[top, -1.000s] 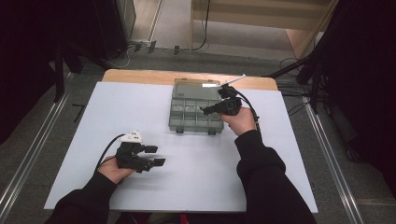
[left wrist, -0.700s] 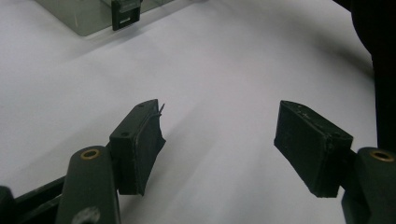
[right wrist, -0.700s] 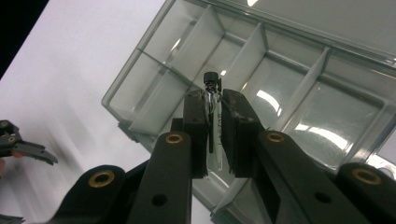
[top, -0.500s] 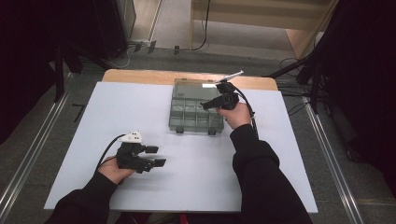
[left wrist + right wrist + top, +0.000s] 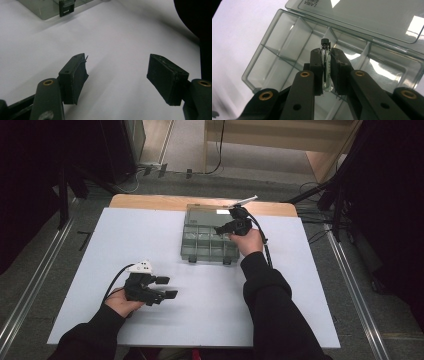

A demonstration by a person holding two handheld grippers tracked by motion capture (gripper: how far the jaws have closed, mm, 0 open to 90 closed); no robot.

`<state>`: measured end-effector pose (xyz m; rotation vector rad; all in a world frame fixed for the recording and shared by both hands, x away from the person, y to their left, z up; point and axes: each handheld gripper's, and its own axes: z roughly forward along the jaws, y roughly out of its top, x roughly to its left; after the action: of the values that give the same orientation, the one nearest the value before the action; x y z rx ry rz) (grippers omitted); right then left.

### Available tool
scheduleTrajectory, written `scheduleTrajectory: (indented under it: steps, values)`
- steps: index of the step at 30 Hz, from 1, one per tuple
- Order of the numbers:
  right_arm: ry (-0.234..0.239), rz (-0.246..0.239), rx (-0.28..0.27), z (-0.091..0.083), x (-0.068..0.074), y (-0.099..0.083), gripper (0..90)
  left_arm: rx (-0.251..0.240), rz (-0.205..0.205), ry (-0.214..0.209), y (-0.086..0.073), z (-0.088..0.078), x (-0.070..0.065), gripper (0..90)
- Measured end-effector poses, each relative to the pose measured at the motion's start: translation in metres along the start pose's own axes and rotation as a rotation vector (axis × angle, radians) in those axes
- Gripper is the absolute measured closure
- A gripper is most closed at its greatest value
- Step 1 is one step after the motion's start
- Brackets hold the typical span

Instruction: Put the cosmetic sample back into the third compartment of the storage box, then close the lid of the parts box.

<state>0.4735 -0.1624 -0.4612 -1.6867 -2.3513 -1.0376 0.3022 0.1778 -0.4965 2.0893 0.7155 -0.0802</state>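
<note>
A clear grey compartment box (image 5: 207,242) lies open at the table's far middle, its lid (image 5: 372,17) folded back. My right gripper (image 5: 223,231) hovers over the box's right side, shut on a small glass vial (image 5: 325,65) with a black cap; the vial stands between the pads above an inner compartment (image 5: 294,47). My left gripper (image 5: 165,287) rests low on the white table at the near left, open, with nothing between its fingers (image 5: 75,77). A corner of the box and its black latch (image 5: 65,7) show in the left gripper view.
The white tabletop (image 5: 150,240) spreads around the box, with a wooden strip (image 5: 150,201) along its far edge. Metal rails (image 5: 357,290) run along both sides. Cables and dark stands (image 5: 340,195) sit on the floor beyond.
My right gripper has moved a little farther up and over the box with the vial held. The left gripper has stayed in place, open.
</note>
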Motion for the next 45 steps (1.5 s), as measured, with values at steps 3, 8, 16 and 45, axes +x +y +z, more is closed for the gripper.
scheduleTrajectory:
  steps: [3, 8, 16, 45]
  values:
    - [0.004, 0.016, 0.006, 0.005, -0.002, 0.000, 82.0, -0.002, -0.002, -0.002, 0.000, 0.000, 0.000, 31.3]
    - [-0.011, 0.013, 0.010, 0.010, -0.001, -0.001, 81.6, -0.004, -0.003, -0.003, 0.000, 0.000, 0.000, 31.3]
    - [0.017, -0.041, -0.043, -0.004, 0.004, -0.004, 67.0, -0.004, -0.011, 0.000, 0.000, -0.001, 0.002, 31.3]
    - [0.105, -0.211, -0.130, -0.035, 0.004, -0.058, 33.2, -0.013, -0.024, 0.023, 0.012, 0.001, 0.005, 31.4]
